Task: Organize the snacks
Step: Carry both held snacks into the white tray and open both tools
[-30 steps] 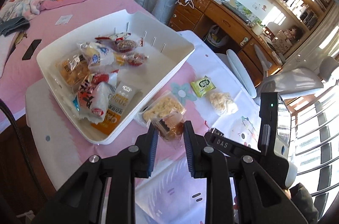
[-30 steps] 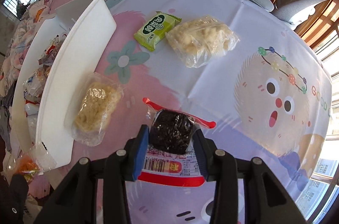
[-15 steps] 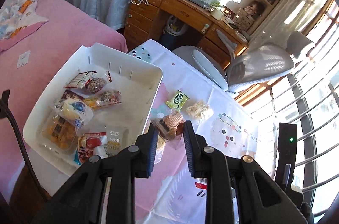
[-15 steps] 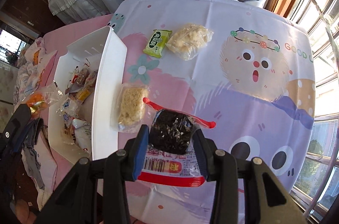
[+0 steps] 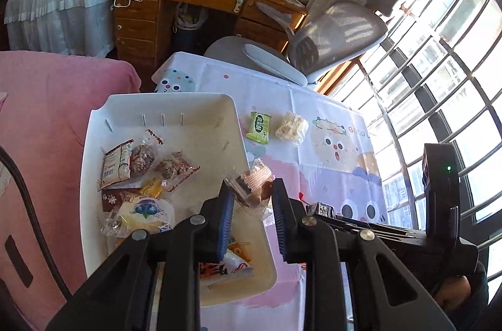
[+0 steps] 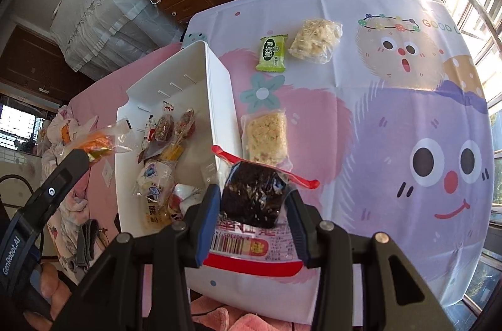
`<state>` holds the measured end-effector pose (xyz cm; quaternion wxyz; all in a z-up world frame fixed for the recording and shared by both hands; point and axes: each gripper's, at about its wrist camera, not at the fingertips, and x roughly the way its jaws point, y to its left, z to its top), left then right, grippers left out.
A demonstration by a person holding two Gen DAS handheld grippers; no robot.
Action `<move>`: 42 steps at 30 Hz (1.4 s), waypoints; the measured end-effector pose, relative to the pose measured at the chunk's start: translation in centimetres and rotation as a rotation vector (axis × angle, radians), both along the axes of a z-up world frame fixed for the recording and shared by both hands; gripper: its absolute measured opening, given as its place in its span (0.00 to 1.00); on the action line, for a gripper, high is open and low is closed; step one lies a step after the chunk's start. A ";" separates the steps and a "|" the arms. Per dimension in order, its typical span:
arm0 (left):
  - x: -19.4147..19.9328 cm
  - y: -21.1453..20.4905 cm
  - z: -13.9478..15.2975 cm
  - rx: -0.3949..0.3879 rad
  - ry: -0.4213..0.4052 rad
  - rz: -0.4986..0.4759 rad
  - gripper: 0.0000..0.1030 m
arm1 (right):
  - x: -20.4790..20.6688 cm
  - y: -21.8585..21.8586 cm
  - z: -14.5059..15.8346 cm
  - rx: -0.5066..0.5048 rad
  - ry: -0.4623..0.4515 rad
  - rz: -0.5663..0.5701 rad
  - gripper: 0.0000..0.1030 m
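My left gripper is shut on a clear packet of brown cake, held high over the right rim of the white bin. My right gripper is shut on a dark seaweed snack packet with a red-edged wrapper, held above the table beside the bin. The bin holds several wrapped snacks. On the cartoon tablecloth lie a green packet, a pale crispy packet and a rice-crisp bar next to the bin wall.
The bin sits at the table's left edge over a pink bed. A grey office chair and a wooden desk stand beyond the table. A barred window is at right.
Both grippers have risen well above the table with their packets still held. The left gripper has swung toward the bin's right rim.
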<state>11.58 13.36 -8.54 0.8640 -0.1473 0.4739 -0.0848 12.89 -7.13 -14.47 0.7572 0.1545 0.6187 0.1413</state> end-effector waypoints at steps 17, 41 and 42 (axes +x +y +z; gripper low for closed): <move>1.9 8.9 -2.3 -0.010 0.063 -0.063 0.26 | -2.2 9.0 1.0 0.054 -0.051 0.006 0.46; 1.4 5.3 -1.7 0.015 0.114 -0.228 0.73 | -5.0 2.1 -0.6 -0.010 0.017 -0.154 0.51; 1.5 4.7 -1.4 0.022 0.110 -0.250 0.73 | -5.0 1.6 -0.5 -0.012 0.014 -0.159 0.51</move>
